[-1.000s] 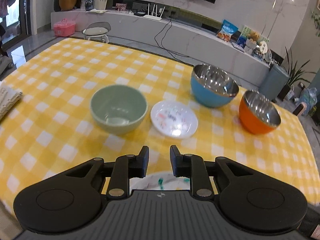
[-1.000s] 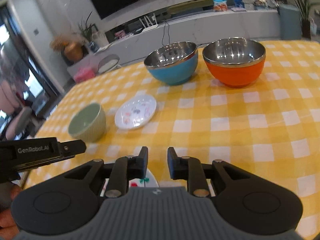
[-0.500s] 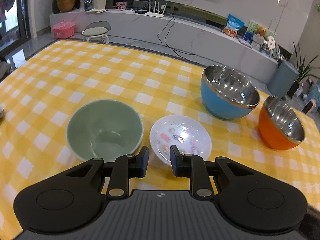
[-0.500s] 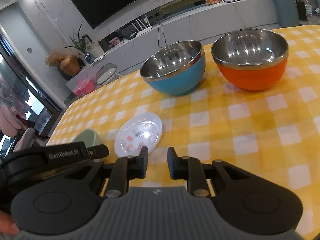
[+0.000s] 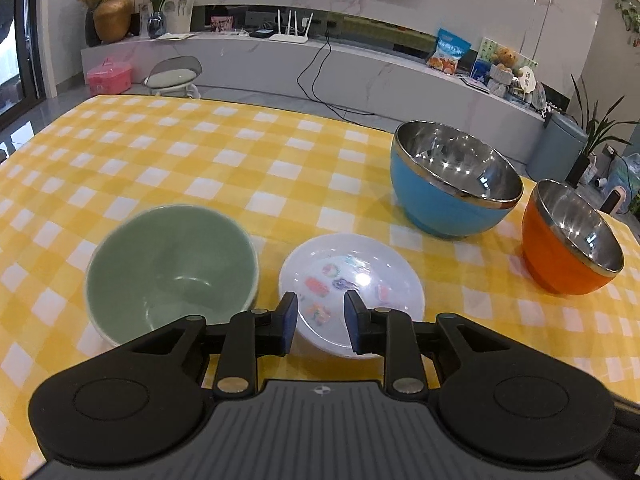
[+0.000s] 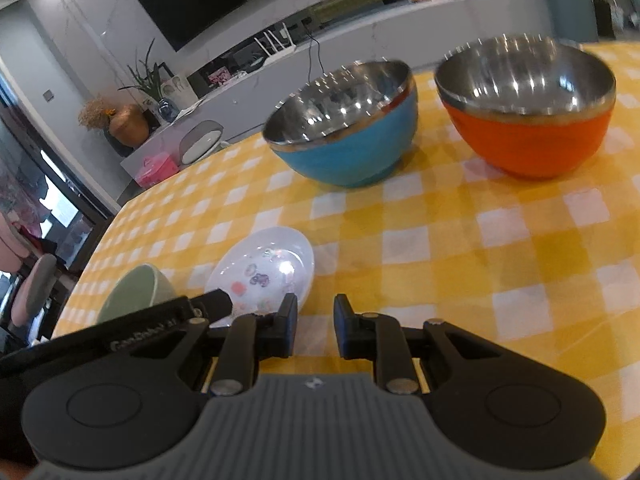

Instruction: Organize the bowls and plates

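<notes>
on the yellow checked tablecloth (image 5: 240, 152), four dishes are laid in a loose row: a green bowl (image 5: 170, 268) at the left, a small white plate (image 5: 352, 288) just beside it, then a blue bowl (image 5: 452, 184) and an orange bowl (image 5: 568, 244) close together. the left gripper (image 5: 320, 320) is held over the near rim of the plate, its jaws parted and just widened, with nothing pinched between them. the rim is best taken squarely, the lower finger slid under it before closing. the right gripper (image 6: 316, 326) is held over bare cloth beside the plate, jaws slightly apart and empty; it is probably best kept clear.
</notes>
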`<state>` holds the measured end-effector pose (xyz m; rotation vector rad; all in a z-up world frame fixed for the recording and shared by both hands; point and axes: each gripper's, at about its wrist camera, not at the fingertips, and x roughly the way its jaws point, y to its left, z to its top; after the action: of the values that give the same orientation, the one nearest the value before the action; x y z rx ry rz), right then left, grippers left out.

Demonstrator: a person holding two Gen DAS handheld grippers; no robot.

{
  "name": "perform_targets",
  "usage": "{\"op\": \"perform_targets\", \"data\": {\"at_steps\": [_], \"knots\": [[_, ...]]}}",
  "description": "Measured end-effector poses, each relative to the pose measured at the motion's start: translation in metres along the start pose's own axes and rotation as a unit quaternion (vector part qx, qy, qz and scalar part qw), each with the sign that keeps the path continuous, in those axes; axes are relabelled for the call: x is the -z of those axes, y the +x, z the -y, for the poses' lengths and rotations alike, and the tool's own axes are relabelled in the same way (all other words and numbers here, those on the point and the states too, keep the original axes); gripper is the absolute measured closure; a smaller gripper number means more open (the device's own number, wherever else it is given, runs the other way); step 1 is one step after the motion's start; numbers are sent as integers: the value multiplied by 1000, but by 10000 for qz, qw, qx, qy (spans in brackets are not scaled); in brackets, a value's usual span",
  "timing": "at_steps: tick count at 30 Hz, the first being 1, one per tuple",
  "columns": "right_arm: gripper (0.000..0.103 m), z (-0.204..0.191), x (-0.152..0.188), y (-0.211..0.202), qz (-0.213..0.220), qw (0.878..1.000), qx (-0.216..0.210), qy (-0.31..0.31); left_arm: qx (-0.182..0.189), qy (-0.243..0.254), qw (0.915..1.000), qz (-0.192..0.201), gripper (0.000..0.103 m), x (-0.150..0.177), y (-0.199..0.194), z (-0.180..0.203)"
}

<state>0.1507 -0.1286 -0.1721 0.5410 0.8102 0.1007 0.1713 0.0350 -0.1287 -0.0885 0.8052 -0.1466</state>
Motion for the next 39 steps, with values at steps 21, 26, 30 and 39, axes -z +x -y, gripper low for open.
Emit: {"op": "perform_targets", "data": {"at_steps": [21,26,30,39], "knots": [[103,-1,6,-16,107,9999,-90,32,291,-108,9994,-145,103,6,-12,-3],[102,4,6,-20,197,9997,-54,111,274,-153,9994,-156,103,9,-12,-7],[100,6,6,-18,297,9993,-187,142,-36,-165,9998,64,81,9,-12,-7],[75,4,2,-1,246,9990,-368,57,33,-611,9980,-150,77,12,4,-16]]}}
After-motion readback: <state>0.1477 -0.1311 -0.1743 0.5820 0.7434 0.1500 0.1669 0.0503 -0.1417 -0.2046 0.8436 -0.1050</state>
